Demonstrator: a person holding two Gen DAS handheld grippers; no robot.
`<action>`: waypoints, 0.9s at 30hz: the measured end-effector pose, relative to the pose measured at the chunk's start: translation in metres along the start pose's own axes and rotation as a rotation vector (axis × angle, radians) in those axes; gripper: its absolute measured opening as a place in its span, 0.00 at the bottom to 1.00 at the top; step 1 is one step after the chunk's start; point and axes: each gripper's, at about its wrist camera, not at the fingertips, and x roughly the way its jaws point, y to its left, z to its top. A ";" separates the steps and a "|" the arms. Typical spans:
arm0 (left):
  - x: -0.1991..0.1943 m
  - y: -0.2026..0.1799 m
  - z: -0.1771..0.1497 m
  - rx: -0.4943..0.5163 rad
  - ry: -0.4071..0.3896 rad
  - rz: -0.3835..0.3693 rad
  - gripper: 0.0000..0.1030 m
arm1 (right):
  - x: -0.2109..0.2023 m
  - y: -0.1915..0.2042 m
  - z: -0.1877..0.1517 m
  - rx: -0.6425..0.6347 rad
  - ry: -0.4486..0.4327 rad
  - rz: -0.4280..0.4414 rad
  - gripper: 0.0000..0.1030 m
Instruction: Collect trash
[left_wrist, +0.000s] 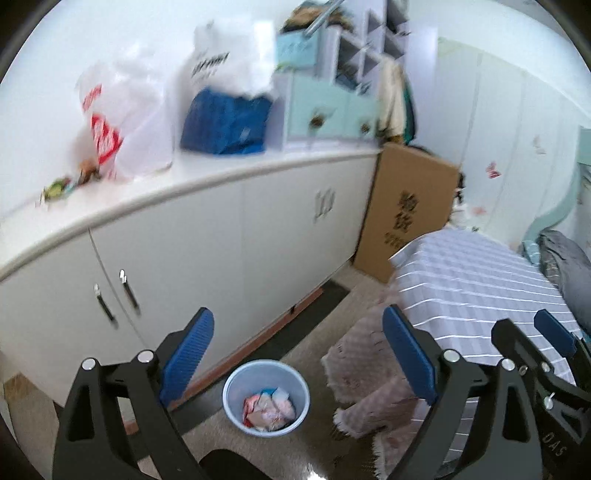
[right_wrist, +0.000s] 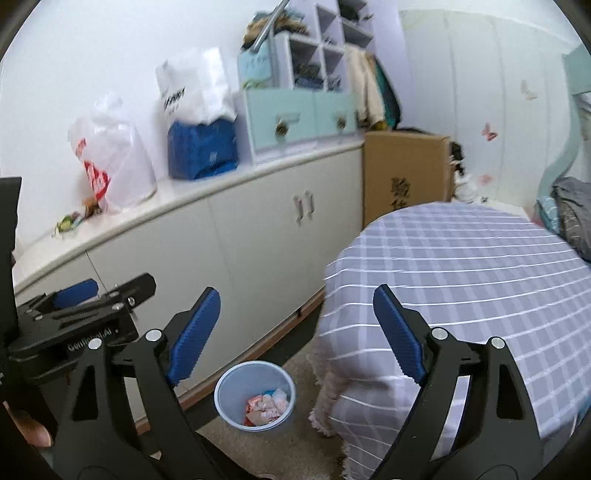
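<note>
A light blue bin (left_wrist: 266, 398) (right_wrist: 255, 394) stands on the floor by the white cabinet, with crumpled red and white wrappers (left_wrist: 269, 408) (right_wrist: 266, 406) inside. My left gripper (left_wrist: 297, 354) hangs open high above the bin, nothing between its blue pads. My right gripper (right_wrist: 295, 334) is open too and empty, also well above the bin. In the left wrist view the right gripper (left_wrist: 554, 339) shows at the right edge; the left gripper (right_wrist: 77, 295) shows at the left in the right wrist view. Small wrappers (left_wrist: 61, 188) (right_wrist: 70, 223) lie on the cabinet top.
White cabinet (left_wrist: 207, 236) (right_wrist: 236, 229) runs along the wall, bearing plastic bags (left_wrist: 122, 125), a blue pack (left_wrist: 225, 122) and a mint drawer box (left_wrist: 325, 110). A cardboard box (left_wrist: 406, 206) stands in the corner. A checked bed cover (right_wrist: 461, 280) and fringed blanket (left_wrist: 369, 387) lie right.
</note>
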 end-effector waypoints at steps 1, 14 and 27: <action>-0.011 -0.009 0.002 0.021 -0.013 -0.018 0.88 | -0.014 -0.007 0.001 0.014 -0.014 -0.012 0.83; -0.128 -0.083 0.005 0.123 -0.218 -0.161 0.91 | -0.146 -0.056 0.005 0.061 -0.219 -0.141 0.89; -0.167 -0.115 -0.008 0.181 -0.282 -0.193 0.93 | -0.195 -0.070 -0.003 0.062 -0.299 -0.185 0.91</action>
